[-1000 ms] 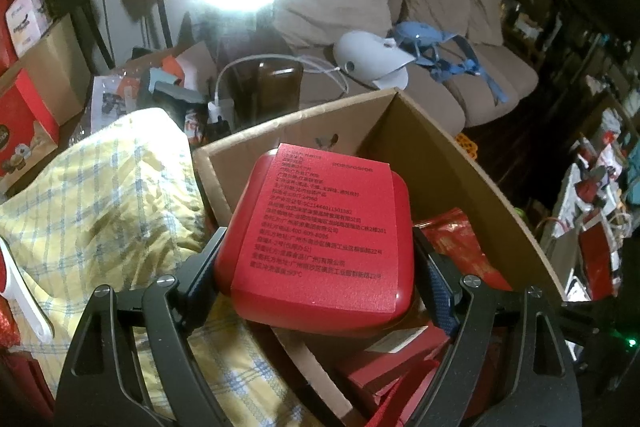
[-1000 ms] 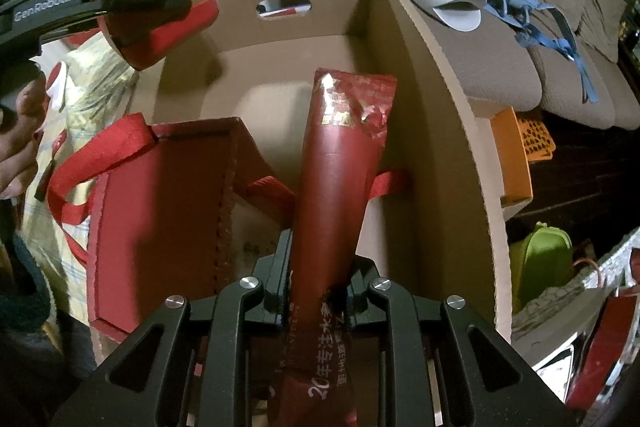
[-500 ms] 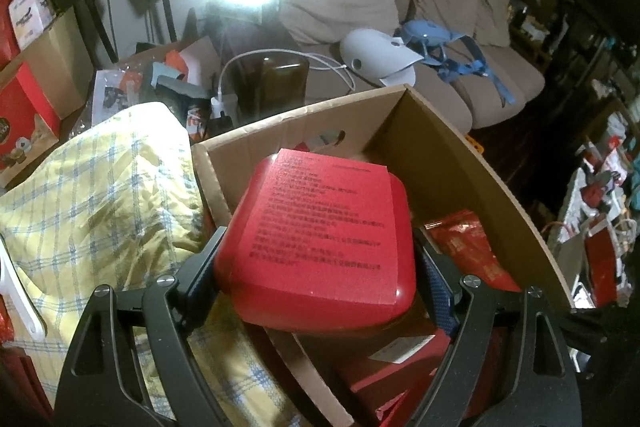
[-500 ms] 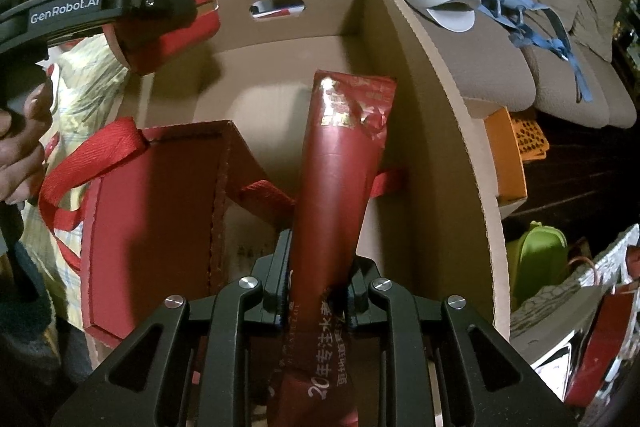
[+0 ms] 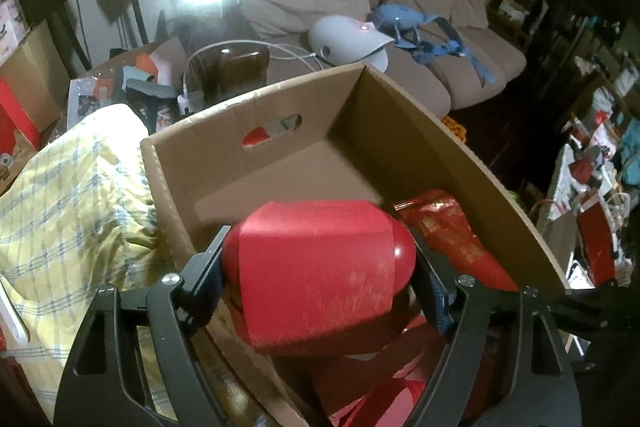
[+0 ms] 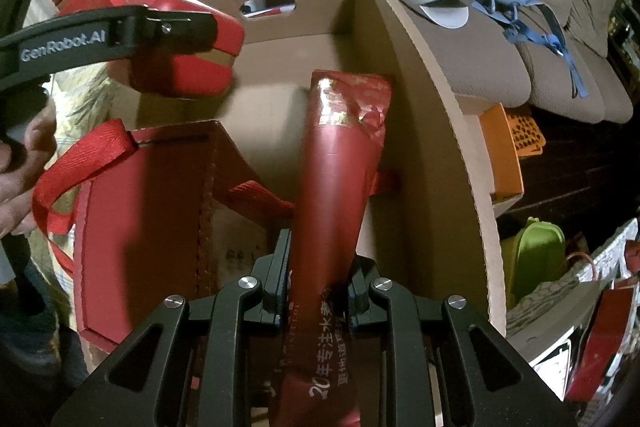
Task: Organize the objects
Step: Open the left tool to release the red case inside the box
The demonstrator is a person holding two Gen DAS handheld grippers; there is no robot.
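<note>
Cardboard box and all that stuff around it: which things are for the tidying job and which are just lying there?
For the job: cardboard box, red case in the left gripper, red packet in the right gripper, red strap box.

Lying about: white helmet, blue straps, yellow checked cloth.

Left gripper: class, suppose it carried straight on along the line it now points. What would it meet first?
Probably the bare floor of the cardboard box. The left gripper, clamped on the red box, points down into the open space left of the red foil packet. Depth is uncertain.

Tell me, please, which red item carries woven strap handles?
The flat red cardboard gift box lying in the brown carton; the rounded red case and red foil pouch have none.
</note>
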